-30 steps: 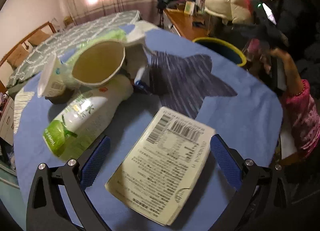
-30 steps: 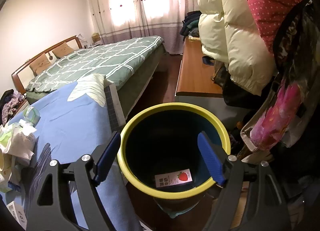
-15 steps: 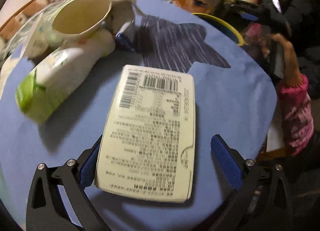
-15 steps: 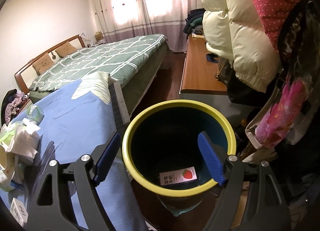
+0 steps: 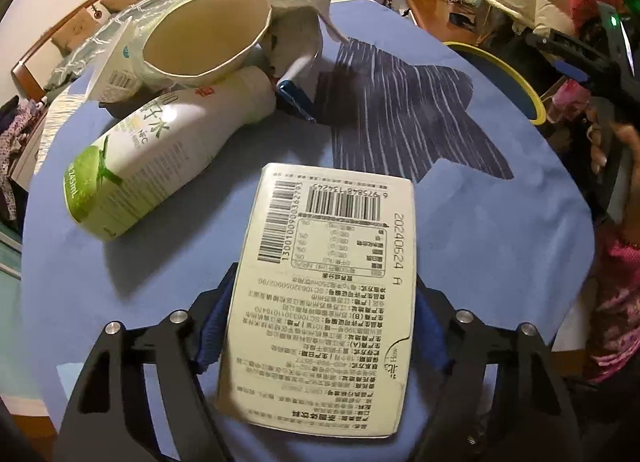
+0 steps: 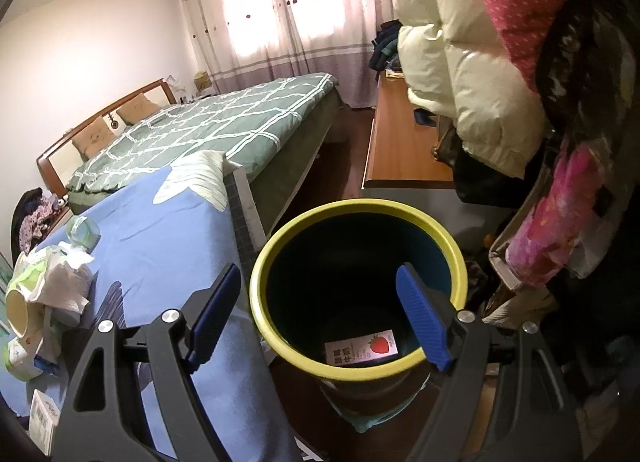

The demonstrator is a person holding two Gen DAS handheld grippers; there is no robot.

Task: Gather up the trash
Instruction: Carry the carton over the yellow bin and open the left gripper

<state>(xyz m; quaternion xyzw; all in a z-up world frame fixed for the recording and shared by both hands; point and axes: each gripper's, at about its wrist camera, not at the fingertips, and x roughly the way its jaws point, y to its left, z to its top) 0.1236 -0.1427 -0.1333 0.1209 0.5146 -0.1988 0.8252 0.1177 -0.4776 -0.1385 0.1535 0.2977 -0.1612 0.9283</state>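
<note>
In the left wrist view my left gripper point(image 5: 320, 322) is shut on a flat cream carton point(image 5: 332, 286) with barcodes, its blue pads pressed against both long sides just above the blue tablecloth point(image 5: 500, 230). Behind it lie a green-and-white bottle point(image 5: 160, 158), a paper bowl point(image 5: 208, 38) and crumpled tissue point(image 5: 300, 18). In the right wrist view my right gripper point(image 6: 316, 318) is open and empty over the yellow-rimmed bin point(image 6: 460, 262), which holds a strawberry milk carton point(image 6: 360, 348).
The bin rim point(image 5: 516, 78) stands past the table's right edge in the left wrist view, beside the person's hand point(image 5: 612, 150). In the right wrist view a green bed point(image 6: 224, 122), a wooden bench point(image 6: 400, 150) and hanging coats point(image 6: 480, 62) surround the bin.
My left gripper has moved in around the cream carton and closed on its sides. The right gripper has stayed open over the bin, drifting slightly.
</note>
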